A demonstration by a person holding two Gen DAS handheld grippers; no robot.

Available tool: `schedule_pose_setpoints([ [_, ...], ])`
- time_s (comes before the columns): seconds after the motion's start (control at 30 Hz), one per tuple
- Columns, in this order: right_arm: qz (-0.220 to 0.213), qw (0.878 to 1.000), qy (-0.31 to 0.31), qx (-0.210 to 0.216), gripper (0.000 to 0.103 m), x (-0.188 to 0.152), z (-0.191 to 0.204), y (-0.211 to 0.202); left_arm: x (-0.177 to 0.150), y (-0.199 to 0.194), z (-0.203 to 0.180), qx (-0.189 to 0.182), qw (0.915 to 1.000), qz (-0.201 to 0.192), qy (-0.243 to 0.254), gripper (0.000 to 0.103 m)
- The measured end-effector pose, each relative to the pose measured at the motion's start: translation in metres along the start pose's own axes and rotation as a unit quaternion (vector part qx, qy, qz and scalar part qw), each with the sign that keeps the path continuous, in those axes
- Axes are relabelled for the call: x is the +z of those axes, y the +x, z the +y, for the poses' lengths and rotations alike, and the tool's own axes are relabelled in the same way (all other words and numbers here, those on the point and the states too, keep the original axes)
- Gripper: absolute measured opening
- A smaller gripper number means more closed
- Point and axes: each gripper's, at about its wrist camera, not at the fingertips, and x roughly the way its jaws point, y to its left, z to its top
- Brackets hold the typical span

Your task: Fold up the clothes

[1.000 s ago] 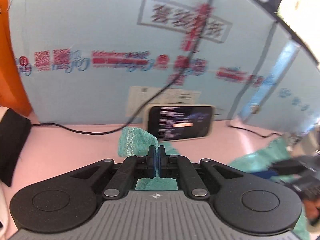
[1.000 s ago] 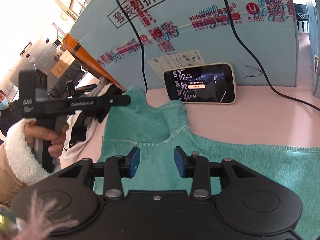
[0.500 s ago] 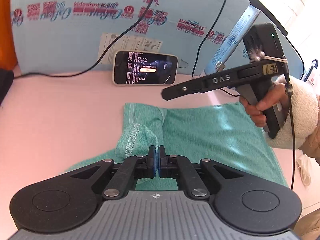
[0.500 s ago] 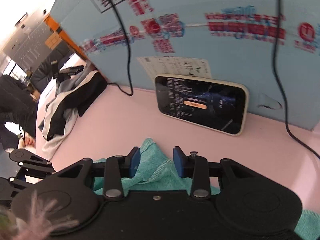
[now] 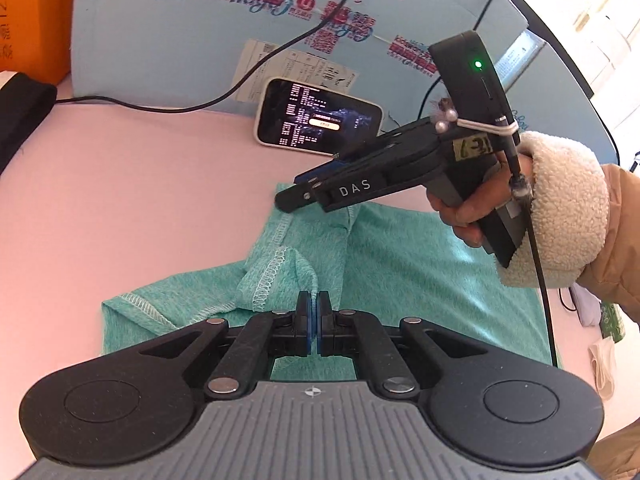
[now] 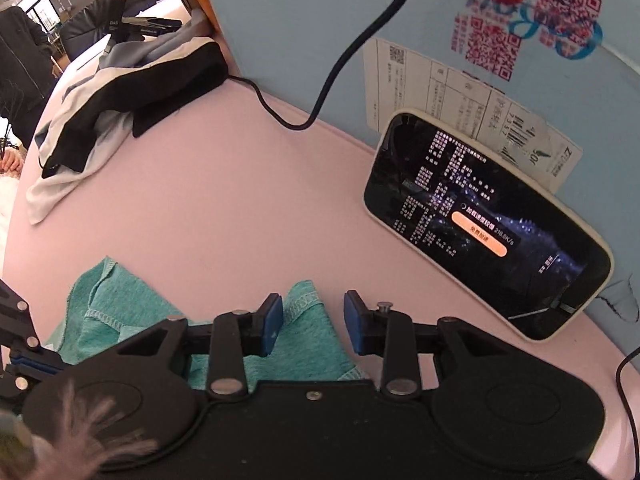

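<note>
A teal knit garment (image 5: 400, 264) lies on the pink table (image 5: 140, 184). My left gripper (image 5: 313, 312) is shut on a raised fold of the garment with a stitched hem (image 5: 272, 276). My right gripper (image 6: 313, 318) is open, its blue pads (image 6: 272, 322) straddling the garment's far corner (image 6: 304, 312) just above the cloth. It also shows in the left wrist view (image 5: 300, 196), held by a hand in a fleece cuff, over the garment's far edge.
A phone (image 6: 484, 224) with a lit screen leans on the blue cardboard wall (image 5: 200, 40) behind. A black cable (image 6: 320, 92) runs down the wall. A black and grey clothes pile (image 6: 120, 92) lies at the far left. An orange box (image 5: 28, 12) stands left.
My left gripper has pulled back and risen with the fold held. My right gripper has moved forward and down to the garment's far corner, closer to the phone.
</note>
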Motion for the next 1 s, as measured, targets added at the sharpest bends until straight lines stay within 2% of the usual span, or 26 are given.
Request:
schedule_pose_setpoints([
  [0.03, -0.004, 1.0, 0.002, 0.001, 0.01, 0.0, -0.001, -0.001, 0.0, 0.001, 0.001, 0.002, 1.0, -0.001, -0.001, 0.002],
  [0.07, -0.009, 1.0, 0.004, 0.002, 0.006, 0.001, -0.001, -0.003, 0.0, 0.001, 0.002, 0.005, 1.0, -0.003, 0.0, 0.002],
  [0.17, -0.048, 0.999, 0.007, 0.02, 0.004, -0.006, -0.003, -0.028, 0.007, -0.004, 0.004, 0.015, 0.9997, -0.019, 0.008, 0.002],
  [0.33, -0.126, 0.99, 0.011, 0.056, 0.004, -0.021, -0.004, -0.078, 0.022, -0.029, 0.011, 0.02, 0.9959, -0.088, 0.014, 0.002],
  [0.4, -0.157, 0.985, 0.012, 0.07, 0.004, -0.027, -0.005, -0.099, 0.021, -0.039, 0.011, 0.006, 0.9932, -0.112, 0.031, 0.002],
  [0.47, -0.17, 0.982, -0.005, 0.086, 0.004, -0.04, -0.004, -0.115, 0.013, -0.049, 0.007, -0.029, 0.988, -0.137, 0.065, 0.002],
  [0.57, -0.152, 0.982, -0.041, 0.107, 0.004, -0.063, 0.008, -0.124, -0.005, -0.062, -0.008, -0.073, 0.9755, -0.149, 0.145, 0.005],
  [0.67, -0.111, 0.983, -0.088, 0.119, 0.005, -0.091, 0.024, -0.124, -0.025, -0.062, -0.019, -0.078, 0.9662, -0.107, 0.221, 0.01],
  [0.73, -0.072, 0.984, -0.103, 0.127, 0.005, -0.109, 0.032, -0.117, -0.037, -0.056, -0.021, -0.074, 0.9643, -0.059, 0.247, 0.011],
  [0.77, -0.053, 0.984, -0.105, 0.132, 0.006, -0.115, 0.034, -0.112, -0.039, -0.053, -0.022, -0.067, 0.9643, -0.048, 0.252, 0.011],
  [0.83, -0.027, 0.985, -0.104, 0.137, 0.009, -0.125, 0.036, -0.107, -0.035, -0.048, -0.022, -0.043, 0.9673, -0.052, 0.245, 0.013],
  [0.87, -0.016, 0.985, -0.102, 0.138, 0.009, -0.129, 0.036, -0.105, -0.033, -0.046, -0.022, -0.032, 0.9685, -0.054, 0.241, 0.02],
  [0.9, -0.006, 0.985, -0.101, 0.139, 0.009, -0.133, 0.036, -0.103, -0.03, -0.043, -0.022, -0.02, 0.9696, -0.056, 0.237, 0.036],
  [0.93, 0.001, 0.985, -0.099, 0.138, 0.009, -0.135, 0.037, -0.102, -0.028, -0.041, -0.022, -0.008, 0.9706, -0.058, 0.234, 0.046],
  [0.97, -0.002, 0.986, -0.099, 0.134, 0.009, -0.136, 0.037, -0.103, -0.026, -0.038, -0.022, 0.003, 0.9714, -0.059, 0.23, 0.06],
  [1.0, -0.007, 0.987, -0.098, 0.13, 0.009, -0.135, 0.037, -0.105, -0.024, -0.036, -0.022, 0.015, 0.972, -0.061, 0.226, 0.064],
])
